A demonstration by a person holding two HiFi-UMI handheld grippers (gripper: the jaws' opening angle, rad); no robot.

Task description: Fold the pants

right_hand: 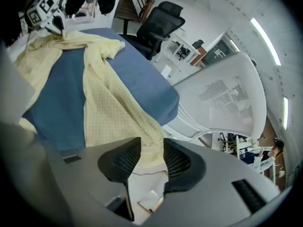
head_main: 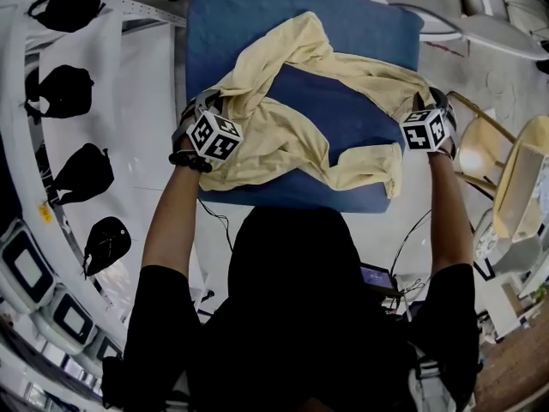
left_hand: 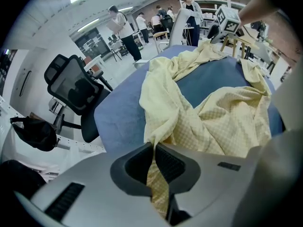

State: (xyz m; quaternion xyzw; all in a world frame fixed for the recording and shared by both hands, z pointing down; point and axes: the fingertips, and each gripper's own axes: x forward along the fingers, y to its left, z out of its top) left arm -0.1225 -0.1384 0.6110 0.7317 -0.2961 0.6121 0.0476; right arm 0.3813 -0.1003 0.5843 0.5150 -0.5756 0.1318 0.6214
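Note:
Pale yellow checked pants [head_main: 292,118] lie crumpled in a rough arch on a blue padded table [head_main: 343,24]. My left gripper [head_main: 221,103] is at the pants' left end and is shut on a pinch of the yellow cloth, which runs up between its pads [left_hand: 154,148]. At the pants' right end, by the table's right edge, is my right gripper [head_main: 426,97]. Its jaws stand apart, with the pants' edge [right_hand: 142,150] lying in the gap [right_hand: 151,156] and the pads not pressing on it. The pants [left_hand: 213,122] stretch across the table between the two grippers.
A white shelf [head_main: 120,33] with several black bags [head_main: 67,91] curves along the left. A black office chair [left_hand: 75,86] stands beyond the table's far left side. A white mesh chair [right_hand: 222,93] is close to the right edge, and a wooden chair [head_main: 480,148] stands further right. People stand in the background.

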